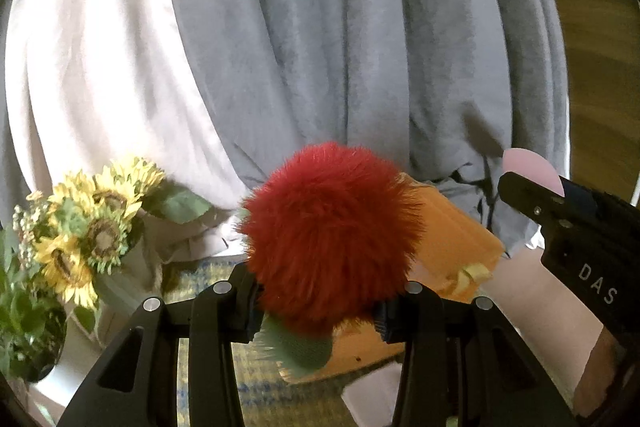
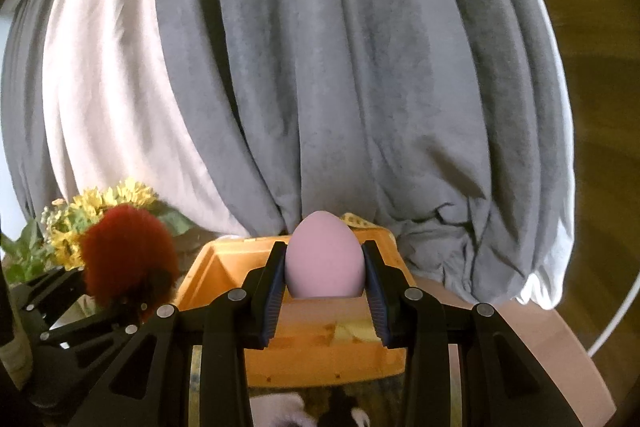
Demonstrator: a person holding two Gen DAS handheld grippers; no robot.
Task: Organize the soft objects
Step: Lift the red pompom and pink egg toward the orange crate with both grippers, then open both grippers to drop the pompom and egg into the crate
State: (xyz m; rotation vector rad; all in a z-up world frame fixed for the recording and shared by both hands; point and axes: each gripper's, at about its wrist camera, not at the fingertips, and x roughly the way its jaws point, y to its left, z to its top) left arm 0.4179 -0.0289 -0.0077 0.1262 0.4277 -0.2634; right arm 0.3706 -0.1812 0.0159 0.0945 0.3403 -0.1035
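Note:
A fluffy red pompom (image 1: 330,231) fills the jaws of my left gripper (image 1: 318,315), which is shut on it; a green felt leaf (image 1: 298,347) hangs under it. In the right wrist view the same pompom (image 2: 130,259) shows at the left. My right gripper (image 2: 325,291) is shut on a pink egg-shaped sponge (image 2: 325,259), held upright between the blue pads. Both are held above an orange wooden box (image 2: 320,351), which also shows behind the pompom as the orange box (image 1: 460,251). The right gripper's finger (image 1: 560,211) and the sponge's pink tip (image 1: 532,167) appear at the right.
Grey and white curtains (image 2: 320,67) hang close behind the box. A bunch of artificial sunflowers (image 1: 88,227) stands in a vase at the left. The box rests on a patterned mat (image 1: 208,279) on a light table (image 2: 560,367). A white fluffy thing (image 2: 280,411) lies near the bottom edge.

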